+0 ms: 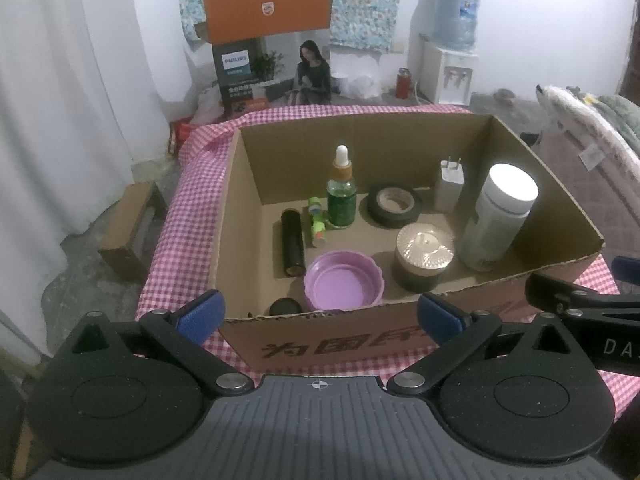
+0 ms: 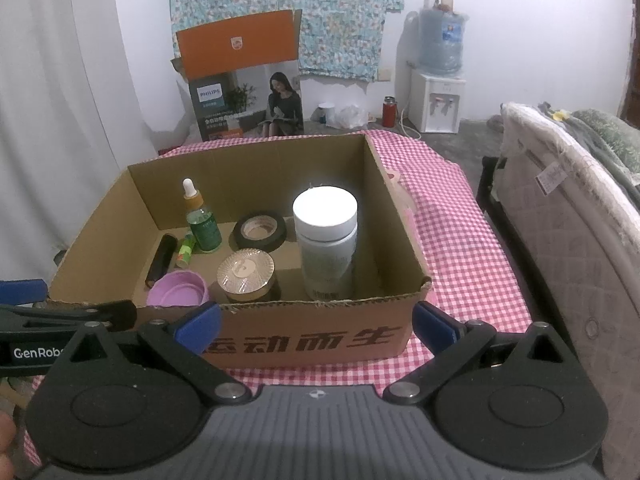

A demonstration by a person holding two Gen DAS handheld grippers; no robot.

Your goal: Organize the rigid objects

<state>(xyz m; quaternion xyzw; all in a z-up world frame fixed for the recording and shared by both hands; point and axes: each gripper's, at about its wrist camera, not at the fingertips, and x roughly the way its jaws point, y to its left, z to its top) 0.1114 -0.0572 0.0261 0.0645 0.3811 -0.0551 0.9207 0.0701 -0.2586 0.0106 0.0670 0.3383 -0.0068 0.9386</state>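
**Both grippers parked at the box, fingers wide**

Here's the left gripper (image 1: 318, 316), level and squared up just short of the near wall of the cardboard box (image 1: 400, 140), blue-padded fingers (image 1: 200, 314) spread wide with nothing between them. The right gripper (image 2: 316, 322) sits beside it at that same wall, fingers just as wide, empty too. Each shows in the other's view: "GenRobo…" reads on the left one's side, "DA…" on the right one's.

Inside the box, everything's down on the floor: the white-capped bottle (image 2: 326, 240) upright by the right wall, its label too blurred to read; the gold-lidded jar (image 2: 246, 274) just left of it; the purple lid (image 1: 344, 282) near the front wall; the black tape roll (image 1: 394, 204) and green dropper bottle (image 1: 341, 196) toward the back; a black tube (image 1: 292, 246) lying at the left; a white plug adapter (image 1: 450, 184) against the back wall.

Dark Chinese characters run along the box's front. Beyond the box, a carton (image 2: 240, 92) reads "PHILIPS".
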